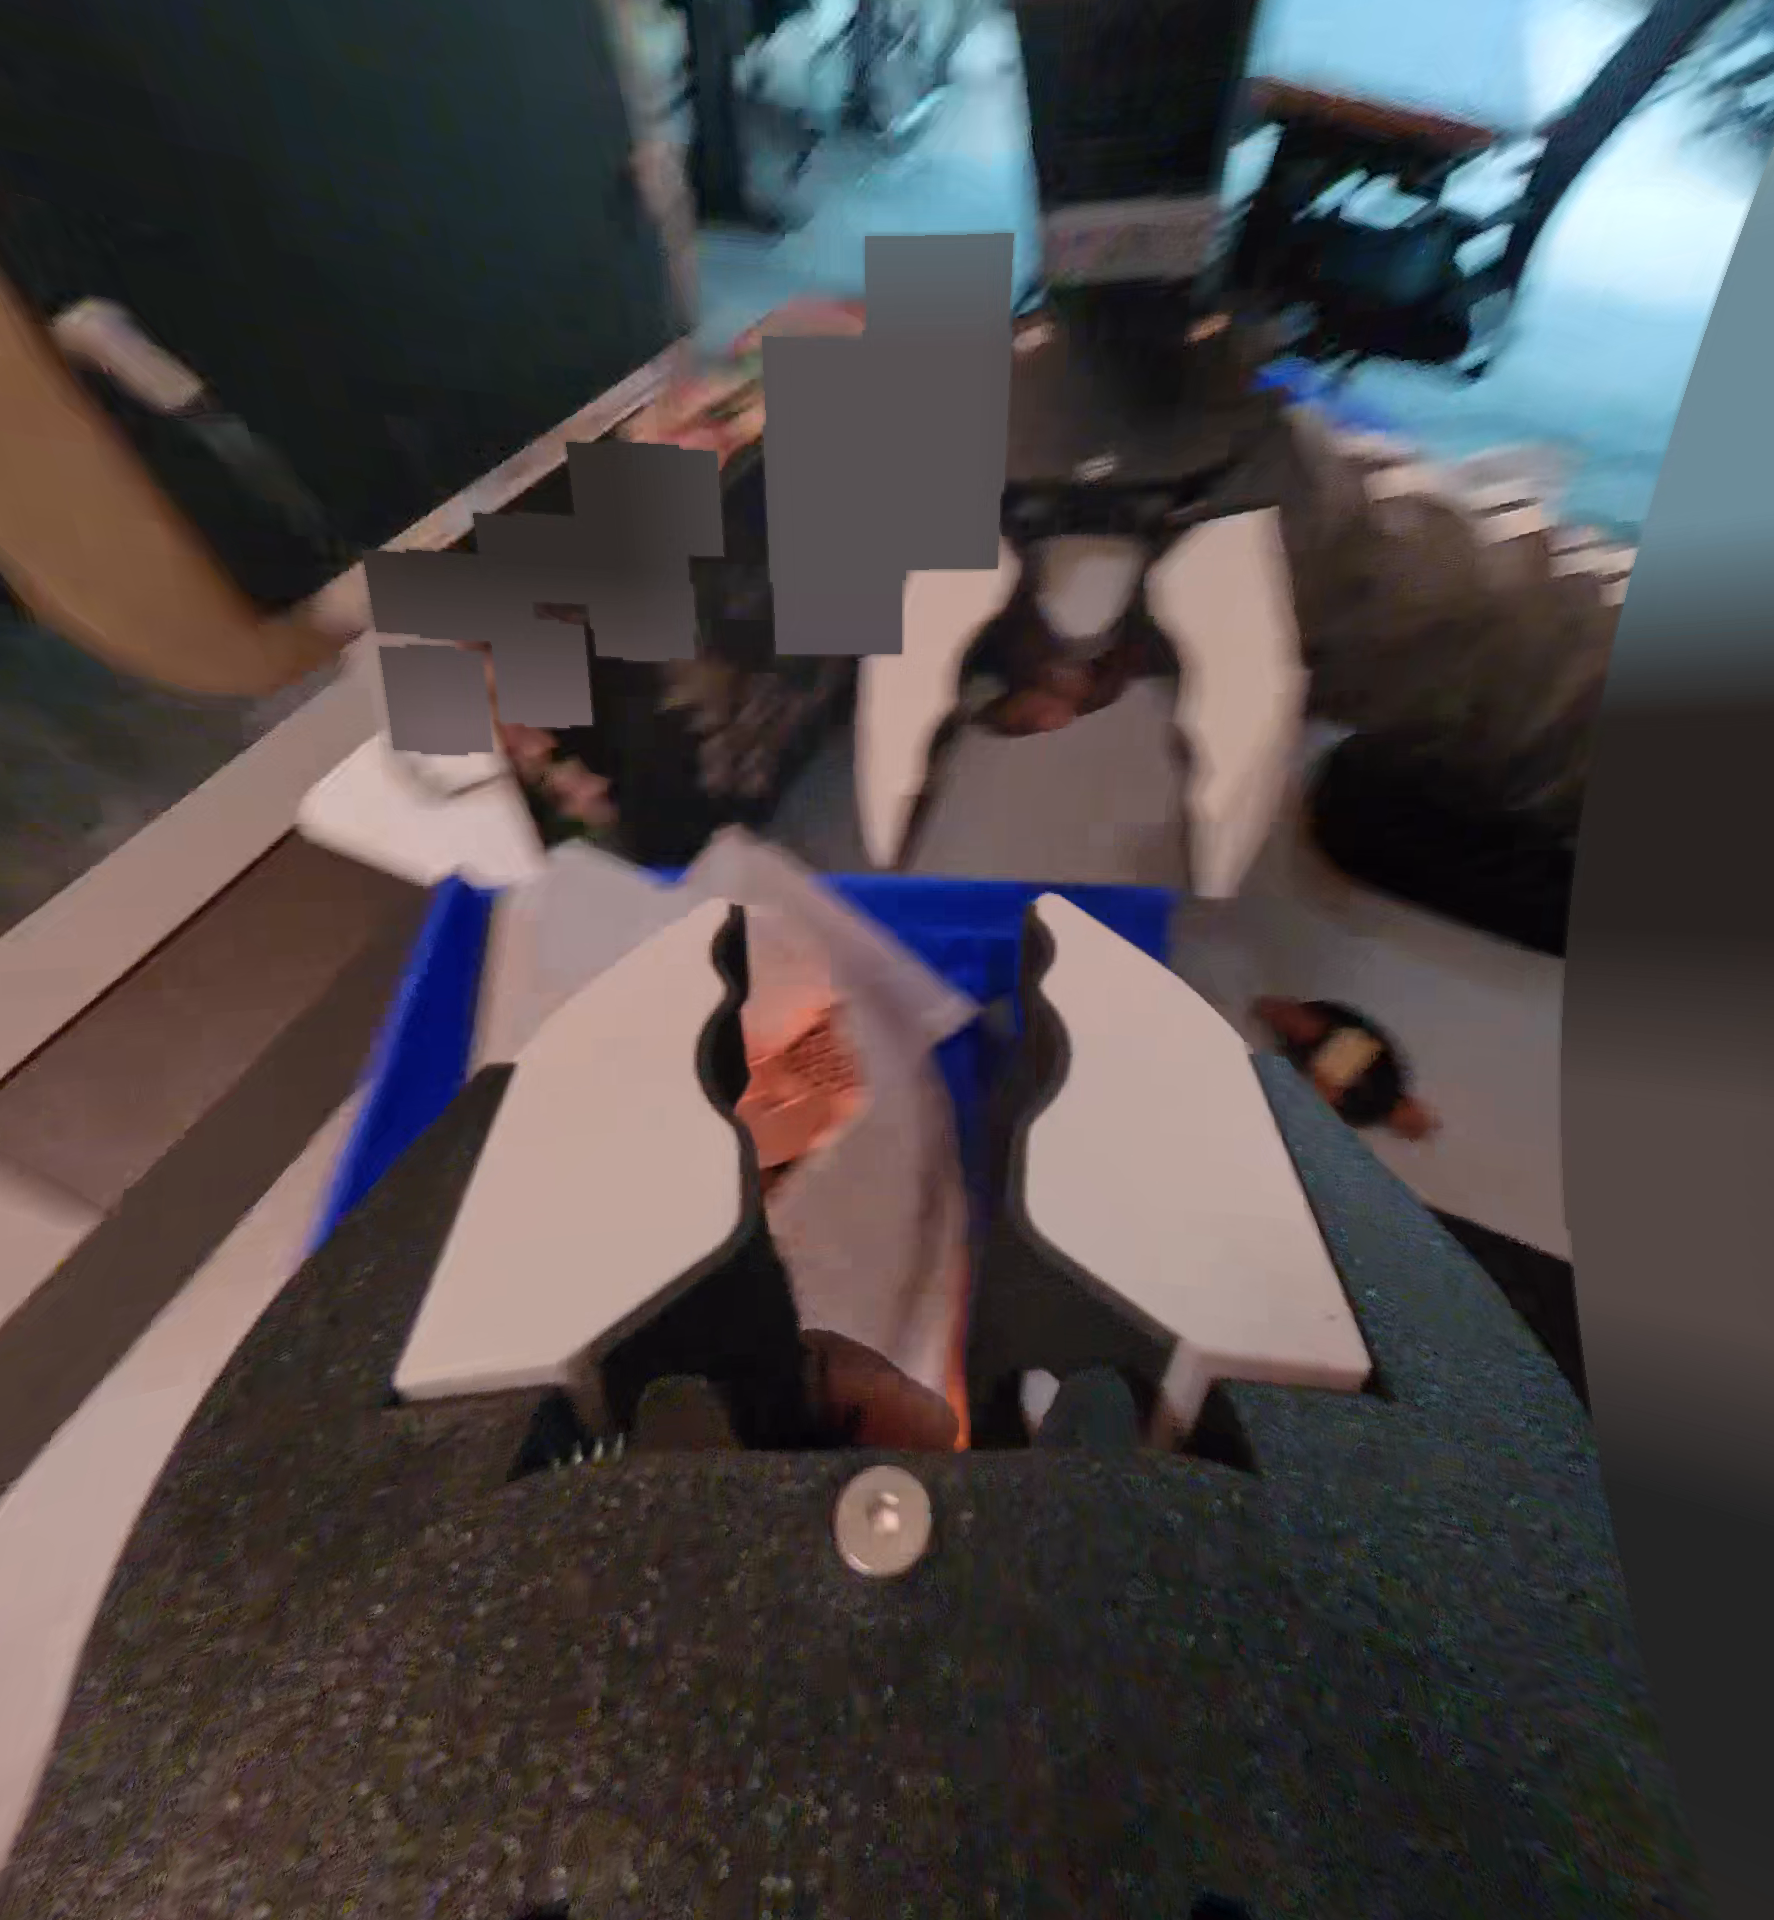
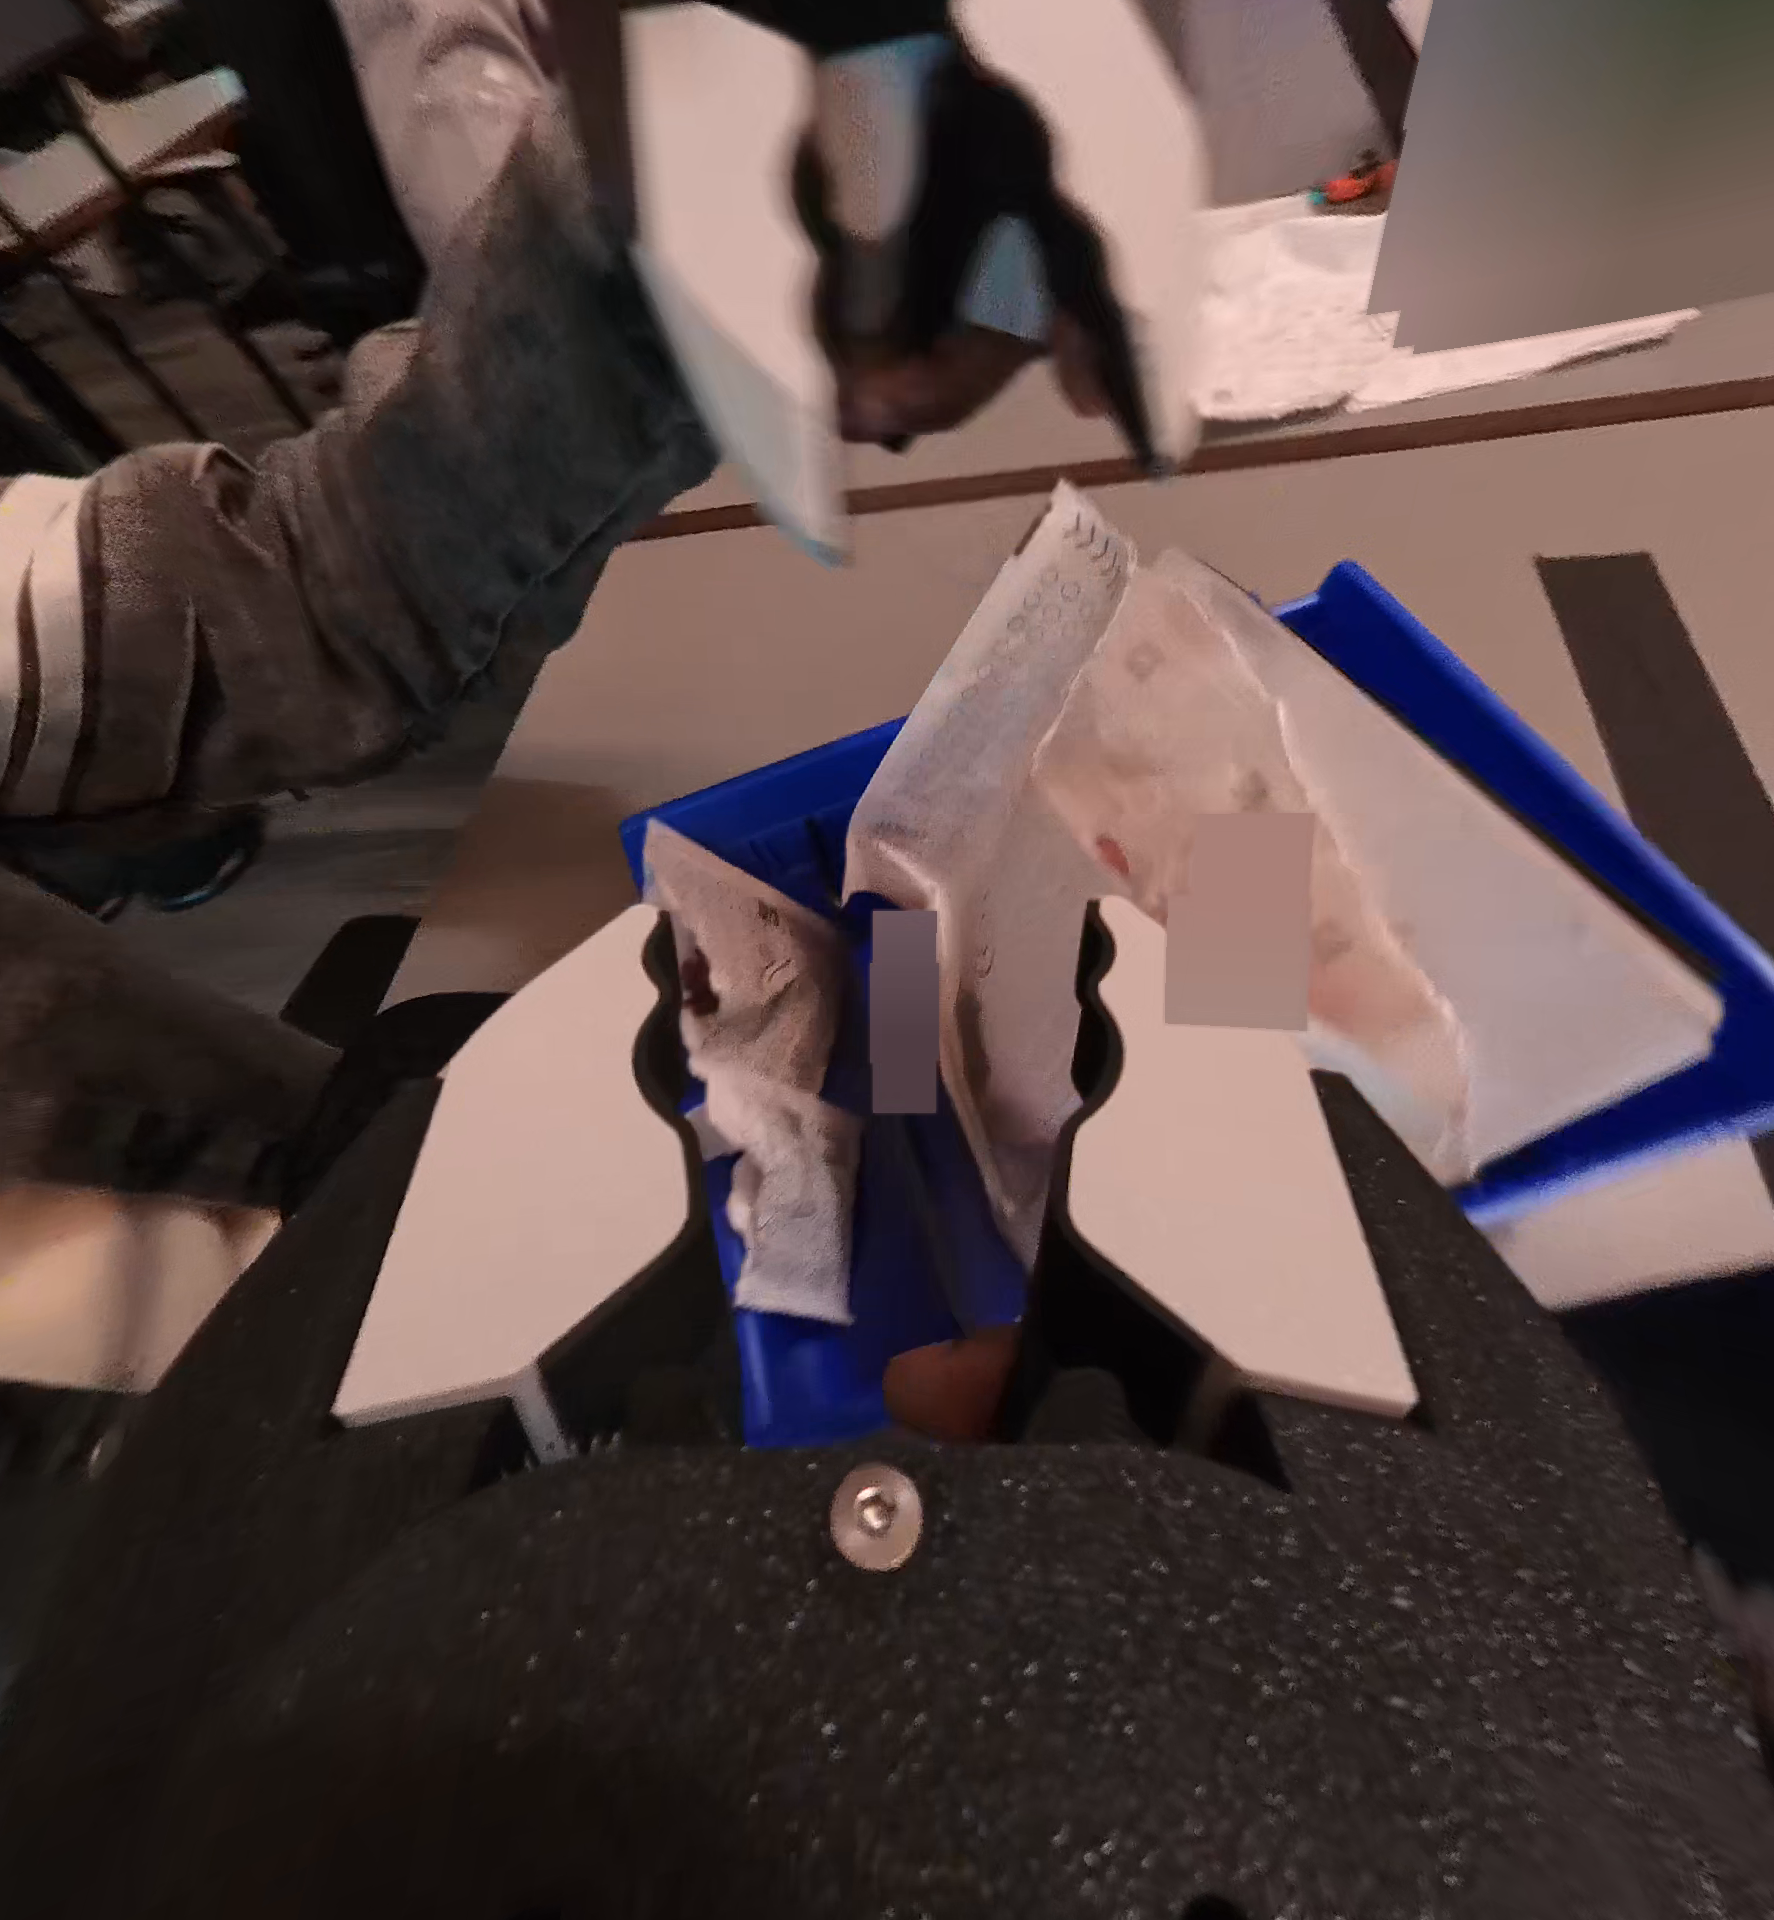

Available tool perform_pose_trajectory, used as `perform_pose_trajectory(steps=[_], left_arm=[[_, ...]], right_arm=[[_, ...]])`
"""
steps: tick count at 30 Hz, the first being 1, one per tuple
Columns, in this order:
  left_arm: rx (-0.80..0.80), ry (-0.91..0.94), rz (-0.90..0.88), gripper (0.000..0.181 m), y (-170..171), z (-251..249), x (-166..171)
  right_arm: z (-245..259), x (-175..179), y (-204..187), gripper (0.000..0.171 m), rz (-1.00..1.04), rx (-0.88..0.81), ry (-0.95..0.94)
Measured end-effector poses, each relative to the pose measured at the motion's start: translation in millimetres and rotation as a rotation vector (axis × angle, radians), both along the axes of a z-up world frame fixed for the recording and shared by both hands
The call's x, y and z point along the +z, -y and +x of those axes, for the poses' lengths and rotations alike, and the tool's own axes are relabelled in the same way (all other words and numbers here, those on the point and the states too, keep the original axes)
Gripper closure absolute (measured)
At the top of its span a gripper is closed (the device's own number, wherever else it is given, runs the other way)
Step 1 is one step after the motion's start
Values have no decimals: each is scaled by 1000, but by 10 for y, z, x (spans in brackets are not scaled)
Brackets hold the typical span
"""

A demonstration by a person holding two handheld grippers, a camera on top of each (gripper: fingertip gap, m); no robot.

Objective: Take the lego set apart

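Observation:
A blue bin on the white table holds clear plastic bags, one with orange pieces inside. My left gripper hovers open just above the bags. My right gripper is open above the same bin and its bags from the opposite side. A brown piece lies low in the bin. A small dark, red and tan lego build lies on the table to the right of the bin. Each gripper shows in the other's view, the right gripper and the left gripper. Both views are blurred.
A person's grey striped sleeve reaches in from the left. Dark tape strips cross the table. White crumpled paper lies behind the bin. Loose papers lie on a farther table. Chairs and dark furniture stand beyond. The tips of one gripper are about 7 centimetres away from the tips of the other.

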State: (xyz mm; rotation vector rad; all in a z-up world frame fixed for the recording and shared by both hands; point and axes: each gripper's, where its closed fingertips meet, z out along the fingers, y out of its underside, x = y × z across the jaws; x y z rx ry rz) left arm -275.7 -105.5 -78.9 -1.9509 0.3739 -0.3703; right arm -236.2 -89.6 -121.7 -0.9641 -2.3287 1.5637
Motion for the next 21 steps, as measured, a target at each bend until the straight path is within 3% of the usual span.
perform_pose_trajectory(steps=[3, 6, 10, 11, 15, 21], left_arm=[[-48, -7, 74, 129, 298, 580, -47], [-16, -84, 23, 133, 514, 1120, -460], [-45, -94, -110, 140, 696, 1941, -1093], [-61, -68, -147, 143, 700, 2148, -1225], [-16, -163, -276, 139, 537, 2538, -1683], [112, -246, -366, 141, 266, 2487, -1951]], right_arm=[[466, -95, 4, 103, 59, -98, 21], [1087, -419, 124, 110, 132, -88, 73], [2012, -1072, 255, 132, 356, 226, 76], [2091, -1212, 215, 139, 426, 253, 55], [2037, -1584, -36, 140, 697, 274, 35], [1813, -1743, -23, 140, 741, 375, -3]])
